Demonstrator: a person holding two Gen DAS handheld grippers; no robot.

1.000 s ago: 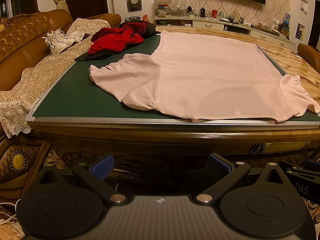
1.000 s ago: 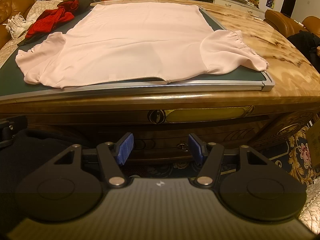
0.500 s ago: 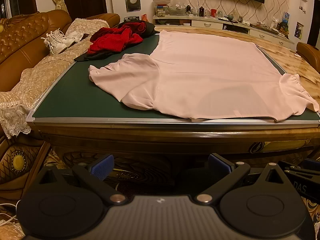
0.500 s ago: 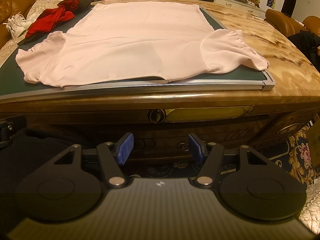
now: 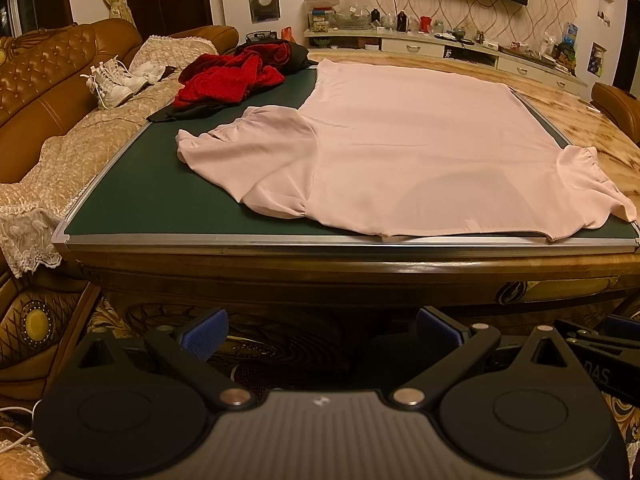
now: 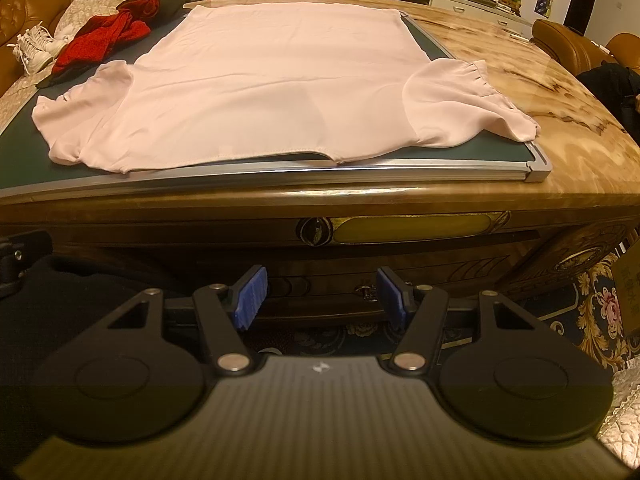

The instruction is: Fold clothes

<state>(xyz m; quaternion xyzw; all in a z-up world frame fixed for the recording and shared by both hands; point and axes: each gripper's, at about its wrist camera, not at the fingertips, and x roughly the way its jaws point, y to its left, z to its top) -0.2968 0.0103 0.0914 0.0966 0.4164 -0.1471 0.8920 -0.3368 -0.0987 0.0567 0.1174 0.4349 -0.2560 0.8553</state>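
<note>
Grippers unchanged from a second ago: left gripper (image 5: 320, 334) and right gripper (image 6: 318, 296) hang below the table edge (image 6: 280, 196), jaws wide, empty. Beyond, pink blouse (image 6: 280, 80) lies flat on the green mat (image 5: 140, 200), unmoved; red garment (image 5: 228, 80) farther back.

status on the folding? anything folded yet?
Done: the pink top lies spread flat on the green mat. In hand: nothing; the left gripper and right gripper hang open below the table edge. Left: every fold, plus the red garment.
</note>
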